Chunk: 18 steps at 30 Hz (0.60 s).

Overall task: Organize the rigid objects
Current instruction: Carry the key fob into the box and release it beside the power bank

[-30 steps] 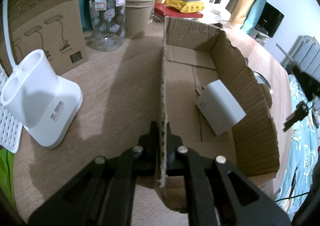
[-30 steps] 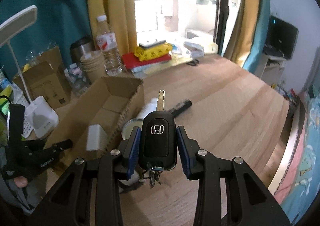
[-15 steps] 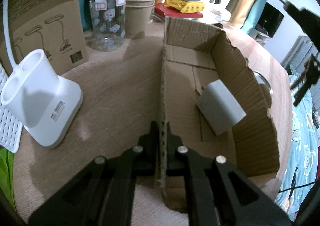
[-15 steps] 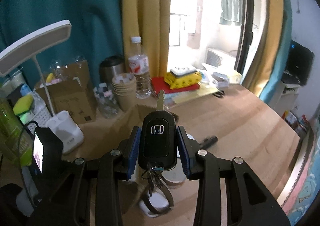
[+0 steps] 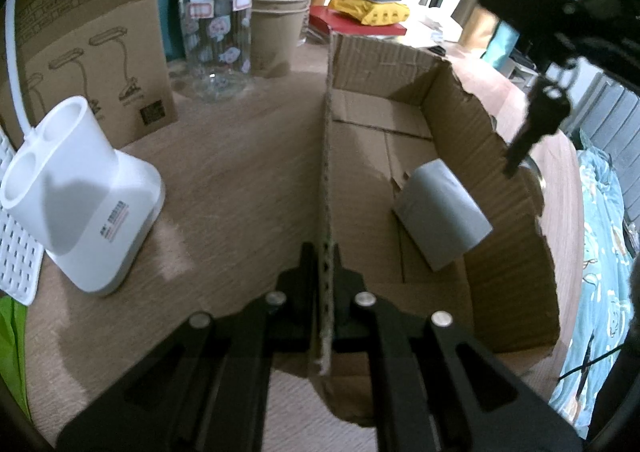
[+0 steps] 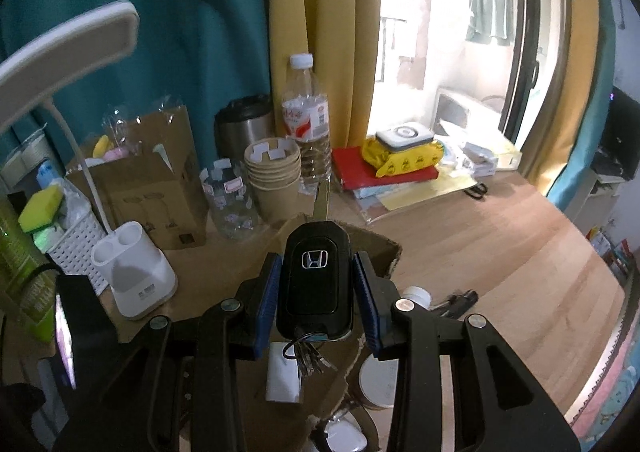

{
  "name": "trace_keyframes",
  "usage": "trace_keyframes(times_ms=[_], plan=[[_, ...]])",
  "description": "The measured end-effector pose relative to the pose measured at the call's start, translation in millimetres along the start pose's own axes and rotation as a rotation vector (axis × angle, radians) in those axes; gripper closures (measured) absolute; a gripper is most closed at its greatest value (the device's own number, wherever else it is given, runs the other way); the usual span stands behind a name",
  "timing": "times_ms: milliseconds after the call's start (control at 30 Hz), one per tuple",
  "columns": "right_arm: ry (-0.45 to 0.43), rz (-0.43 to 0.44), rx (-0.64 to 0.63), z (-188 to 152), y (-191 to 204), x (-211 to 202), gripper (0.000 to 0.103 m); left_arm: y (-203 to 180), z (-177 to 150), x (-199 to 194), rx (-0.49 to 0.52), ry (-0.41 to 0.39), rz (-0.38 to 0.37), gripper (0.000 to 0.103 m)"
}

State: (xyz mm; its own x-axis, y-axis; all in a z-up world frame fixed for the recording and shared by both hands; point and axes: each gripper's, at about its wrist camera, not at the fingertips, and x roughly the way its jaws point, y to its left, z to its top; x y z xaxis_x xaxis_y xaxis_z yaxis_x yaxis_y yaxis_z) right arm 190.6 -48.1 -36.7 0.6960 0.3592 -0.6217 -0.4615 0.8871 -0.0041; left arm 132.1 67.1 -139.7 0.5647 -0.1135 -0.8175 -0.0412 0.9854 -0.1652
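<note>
My left gripper point(image 5: 326, 268) is shut on the near left wall of an open cardboard box point(image 5: 380, 156). A white block point(image 5: 440, 212) lies inside the box. My right gripper point(image 6: 318, 284) is shut on a black Honda car key point(image 6: 316, 276), blade pointing up, with small keys hanging below it. In the left wrist view the right gripper point(image 5: 560, 24) hangs above the box's right wall, the small keys point(image 5: 536, 124) dangling over it. The box point(image 6: 360, 248) and the white block point(image 6: 284, 376) also show under the key in the right wrist view.
A white lamp base point(image 5: 84, 192), a printed cardboard box point(image 5: 92, 52), a glass jar point(image 5: 218, 40) and stacked paper cups point(image 5: 276, 20) stand left of and behind the box. A round tin point(image 6: 380, 384), a black pen-like object point(image 6: 460, 300) and books point(image 6: 384, 168) lie to the right.
My right gripper has carried the key up and leftward to above the box's right wall. My left gripper keeps its hold on the box wall.
</note>
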Motion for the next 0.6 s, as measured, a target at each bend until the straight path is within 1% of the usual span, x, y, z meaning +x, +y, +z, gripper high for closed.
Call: trace_keyframes(times_ms=[333, 467, 600], plan=[[0.117, 0.010, 0.025, -16, -12, 61, 0.065, 0, -1, 0, -0.001, 0.002, -0.003, 0.098], [0.167, 0.020, 0.029, -24, -15, 77, 0.065, -1, -2, 1, -0.003, 0.006, -0.006, 0.098], [0.195, 0.024, 0.029, -29, -16, 86, 0.065, -3, -3, 0, -0.003, 0.005, -0.006, 0.098]])
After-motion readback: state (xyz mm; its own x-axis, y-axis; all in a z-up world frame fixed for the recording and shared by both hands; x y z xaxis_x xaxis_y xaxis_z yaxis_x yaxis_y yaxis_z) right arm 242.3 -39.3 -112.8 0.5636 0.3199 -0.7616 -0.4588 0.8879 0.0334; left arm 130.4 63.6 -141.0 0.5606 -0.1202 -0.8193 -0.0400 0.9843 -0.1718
